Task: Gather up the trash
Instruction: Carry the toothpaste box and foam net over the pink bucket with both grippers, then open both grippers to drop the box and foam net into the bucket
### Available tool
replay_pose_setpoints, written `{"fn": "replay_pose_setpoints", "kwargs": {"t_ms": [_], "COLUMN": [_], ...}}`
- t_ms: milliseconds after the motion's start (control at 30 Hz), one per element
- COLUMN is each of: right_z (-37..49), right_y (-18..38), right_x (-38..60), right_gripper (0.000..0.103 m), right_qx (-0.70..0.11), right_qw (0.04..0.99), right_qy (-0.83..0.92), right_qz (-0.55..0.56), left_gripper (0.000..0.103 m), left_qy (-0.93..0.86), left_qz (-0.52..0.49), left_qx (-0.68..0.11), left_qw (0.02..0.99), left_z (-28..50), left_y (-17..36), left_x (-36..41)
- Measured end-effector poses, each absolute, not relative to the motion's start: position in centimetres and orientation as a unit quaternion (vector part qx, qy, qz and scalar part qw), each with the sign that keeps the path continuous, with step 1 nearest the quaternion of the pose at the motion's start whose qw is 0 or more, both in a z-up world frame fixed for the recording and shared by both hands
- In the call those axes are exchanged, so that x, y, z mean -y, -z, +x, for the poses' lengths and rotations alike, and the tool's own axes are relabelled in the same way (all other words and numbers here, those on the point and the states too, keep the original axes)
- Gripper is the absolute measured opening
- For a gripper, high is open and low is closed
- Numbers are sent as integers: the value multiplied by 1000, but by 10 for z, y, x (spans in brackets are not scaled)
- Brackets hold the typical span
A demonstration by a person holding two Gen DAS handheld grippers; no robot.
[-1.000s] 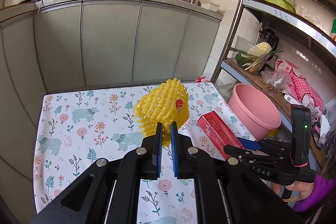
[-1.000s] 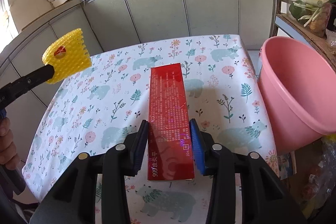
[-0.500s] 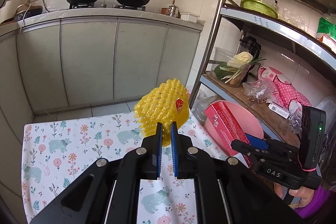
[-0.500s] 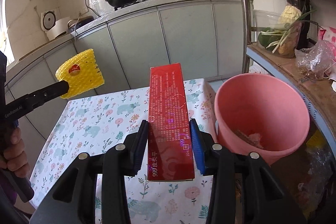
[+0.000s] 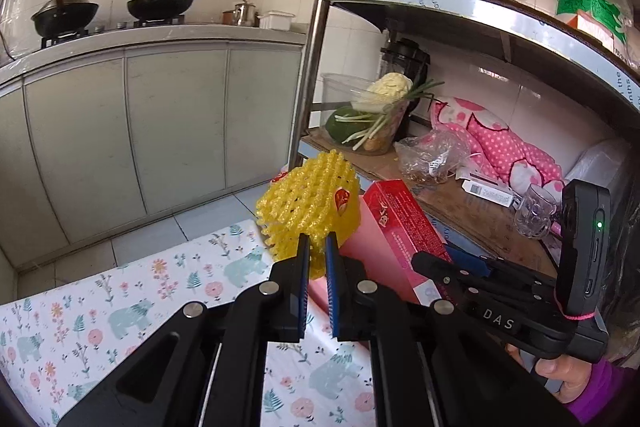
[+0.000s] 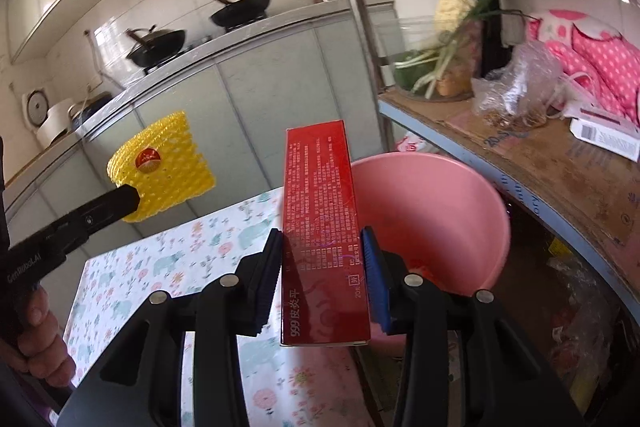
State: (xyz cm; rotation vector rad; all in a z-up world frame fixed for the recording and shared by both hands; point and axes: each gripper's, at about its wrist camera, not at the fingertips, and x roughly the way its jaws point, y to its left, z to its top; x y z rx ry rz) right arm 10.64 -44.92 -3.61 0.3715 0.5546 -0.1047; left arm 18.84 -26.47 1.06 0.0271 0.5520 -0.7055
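My left gripper (image 5: 315, 247) is shut on a yellow foam fruit net (image 5: 308, 205) with a red sticker, held in the air past the table's far edge. The same net (image 6: 160, 171) shows at the left of the right wrist view, pinched in the left gripper's tip (image 6: 130, 197). My right gripper (image 6: 322, 247) is shut on a long red carton (image 6: 320, 211), held above the near rim of a pink plastic basin (image 6: 460, 195). In the left wrist view the carton (image 5: 400, 223) sits right of the net, hiding most of the basin.
A floral tablecloth covers the table (image 5: 120, 307) below both grippers. A metal shelf rack (image 5: 316, 67) stands to the right, holding vegetables, plastic bags and a pink dotted cloth (image 5: 496, 143). Grey cabinets with two woks (image 5: 160, 3) line the far wall.
Both grippers moved right and rose off the table. The red carton now hangs over the pink basin's edge, and the yellow net has followed toward it.
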Motion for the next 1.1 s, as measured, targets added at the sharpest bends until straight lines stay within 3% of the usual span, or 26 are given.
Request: {"fn": "replay_pose_setpoints", "kwargs": {"t_ms": [400, 833, 1000, 1100], "right_z": [136, 147, 147, 144], "right_y": [73, 88, 89, 88], "right_x": [488, 491, 492, 495], "right_gripper": [41, 41, 42, 42], "right_qx": [-300, -303, -313, -312], "right_qw": [923, 919, 915, 915], "right_qy": [106, 125, 133, 134], "right_qz": [218, 222, 216, 218], "left_gripper": [7, 11, 26, 26], "left_qy": [375, 377, 373, 373], "left_qz": [63, 75, 76, 73], "left_qx": [-319, -355, -364, -363], "left_qw": [868, 852, 850, 851], "left_z": [222, 229, 229, 228], "left_y": [37, 65, 65, 62], "left_x": [348, 364, 365, 364]}}
